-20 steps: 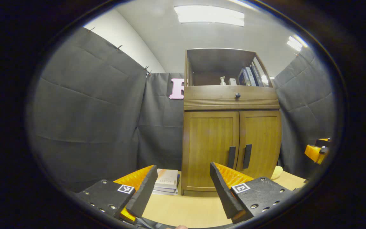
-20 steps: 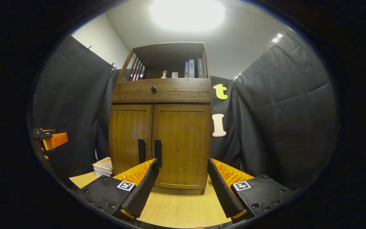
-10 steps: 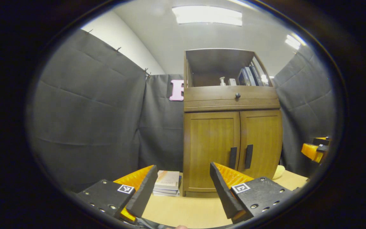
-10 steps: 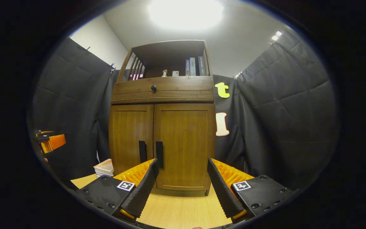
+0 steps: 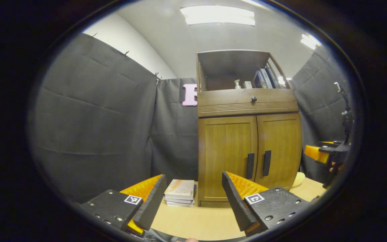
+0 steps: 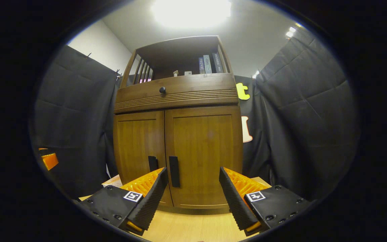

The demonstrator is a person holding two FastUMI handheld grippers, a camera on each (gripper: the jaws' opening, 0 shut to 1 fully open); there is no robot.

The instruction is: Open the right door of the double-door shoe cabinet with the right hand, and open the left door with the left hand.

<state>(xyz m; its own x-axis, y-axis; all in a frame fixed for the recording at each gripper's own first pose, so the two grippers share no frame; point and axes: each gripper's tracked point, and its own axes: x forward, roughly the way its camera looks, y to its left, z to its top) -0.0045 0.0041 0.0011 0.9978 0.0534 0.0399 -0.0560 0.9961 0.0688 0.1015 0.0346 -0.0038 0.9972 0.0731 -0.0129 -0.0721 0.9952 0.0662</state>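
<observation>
A wooden double-door shoe cabinet stands on the table with both doors shut. Each door carries a dark vertical handle by the centre seam: the left door's handle and the right door's handle. In the right gripper view my right gripper is open, close to the right door, its handle just above the left finger. My left gripper is open and farther back, left of the cabinet. In the left gripper view the right gripper shows at the far right, held by a hand.
A stack of books lies on the wooden table left of the cabinet. A drawer with a round knob sits above the doors, and an open shelf above it holds books and small items. Black cloth walls close in around.
My right gripper has moved forward toward the cabinet, which looks larger and nearer. The left gripper view has shifted slightly, and the right gripper shows further in from its edge.
</observation>
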